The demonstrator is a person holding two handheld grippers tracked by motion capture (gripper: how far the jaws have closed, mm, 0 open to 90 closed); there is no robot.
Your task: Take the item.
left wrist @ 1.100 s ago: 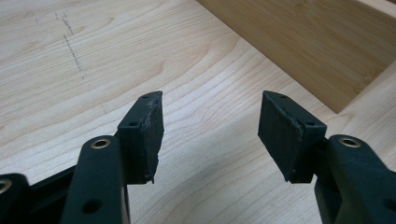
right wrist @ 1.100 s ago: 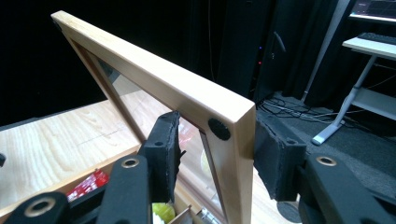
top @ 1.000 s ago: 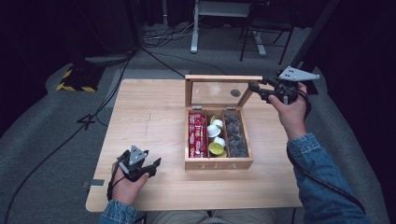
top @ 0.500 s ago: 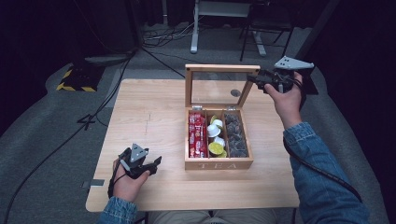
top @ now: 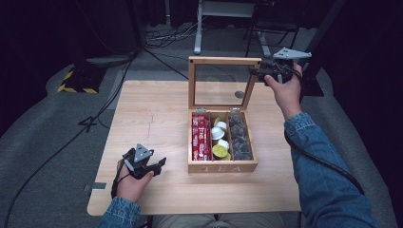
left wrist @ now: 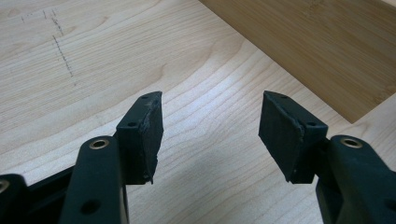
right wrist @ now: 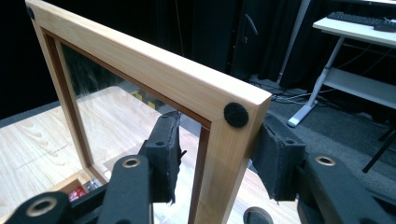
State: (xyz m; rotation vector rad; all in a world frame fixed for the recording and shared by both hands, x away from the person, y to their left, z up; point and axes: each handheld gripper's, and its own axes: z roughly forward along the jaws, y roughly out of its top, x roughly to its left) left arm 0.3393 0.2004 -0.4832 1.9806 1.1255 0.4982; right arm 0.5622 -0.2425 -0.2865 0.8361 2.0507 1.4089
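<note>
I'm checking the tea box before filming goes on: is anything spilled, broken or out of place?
Nothing stands out. The tea box sits square on the table, lid upright in the right gripper, contents tidy in three compartments.

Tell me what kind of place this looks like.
Probably a lab or studio set up for recording, not a home. A lone wooden table stands on grey carpet ringed by black curtains, cables trail over the floor, and a height-adjustable desk with a keyboard stands behind.

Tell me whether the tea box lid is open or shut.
Open. The lid stands roughly upright behind the tea box, compartments exposed, and the right hand-held gripper straddles its top corner.
</note>
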